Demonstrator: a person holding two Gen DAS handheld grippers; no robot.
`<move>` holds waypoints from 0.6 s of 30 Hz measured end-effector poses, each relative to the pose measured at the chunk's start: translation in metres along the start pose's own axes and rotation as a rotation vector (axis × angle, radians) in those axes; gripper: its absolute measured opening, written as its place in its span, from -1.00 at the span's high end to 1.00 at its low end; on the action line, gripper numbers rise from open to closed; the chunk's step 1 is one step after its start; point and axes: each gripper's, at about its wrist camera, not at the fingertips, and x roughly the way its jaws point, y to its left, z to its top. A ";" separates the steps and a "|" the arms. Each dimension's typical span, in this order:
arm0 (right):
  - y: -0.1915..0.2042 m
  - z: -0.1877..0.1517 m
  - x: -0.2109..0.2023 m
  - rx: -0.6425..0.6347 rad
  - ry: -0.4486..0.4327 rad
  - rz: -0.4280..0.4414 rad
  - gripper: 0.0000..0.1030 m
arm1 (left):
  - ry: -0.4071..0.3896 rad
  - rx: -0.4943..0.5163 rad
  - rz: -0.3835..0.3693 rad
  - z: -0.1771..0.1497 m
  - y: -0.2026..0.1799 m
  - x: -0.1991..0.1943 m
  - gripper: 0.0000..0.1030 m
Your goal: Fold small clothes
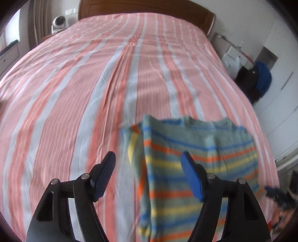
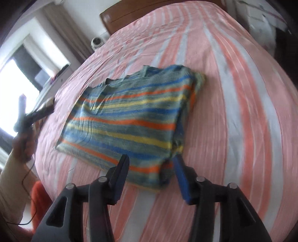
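- My left claw (image 1: 148,176) stands wide open with nothing between its blue-padded fingers (image 1: 191,178); it hangs above the bed, its right finger over the striped garment and its left finger over bare sheet.
- My right claw (image 2: 150,175) is likewise wide open and empty, poised over the near corner of the garment; whether its fingertips touch the cloth I cannot tell.
- The striped sweater (image 2: 126,119) lies flat on the bed sheet (image 2: 232,93), folded into a rough rectangle, its bands running green, blue, orange and yellow.
- From my right wrist I see the whole sweater: the neckline at the far edge, a sleeve or side tucked under along the right edge, the bottom hem nearest me.
- From my left wrist I see the sweater (image 1: 195,167) only in part, cut off at the lower edge of the view, with a folded strip lying along its left side.
- Only the right wrist view shows my left hand (image 2: 24,137) holding its tool out beyond the left side of the bed, a cream sleeve on the arm, a thin cable hanging below it and something orange-red (image 2: 40,201) just beneath.
- Only the left wrist view shows the full length of the bed up to the wooden headboard (image 1: 145,7), a white round device (image 1: 59,23) beside it, and dark and blue clothing (image 1: 260,78) hanging at the right.
- Both views are somewhat blurred.
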 end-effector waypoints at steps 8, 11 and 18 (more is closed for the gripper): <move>-0.016 -0.053 -0.012 0.039 -0.038 -0.012 0.04 | 0.082 0.072 0.137 0.009 -0.017 0.070 0.96; -0.024 -0.066 -0.022 0.046 -0.064 -0.020 0.04 | 0.018 -0.035 0.184 0.006 0.002 0.058 0.97; -0.042 -0.075 -0.019 0.109 -0.106 -0.019 0.04 | 0.042 -0.018 0.208 -0.016 -0.007 0.043 0.21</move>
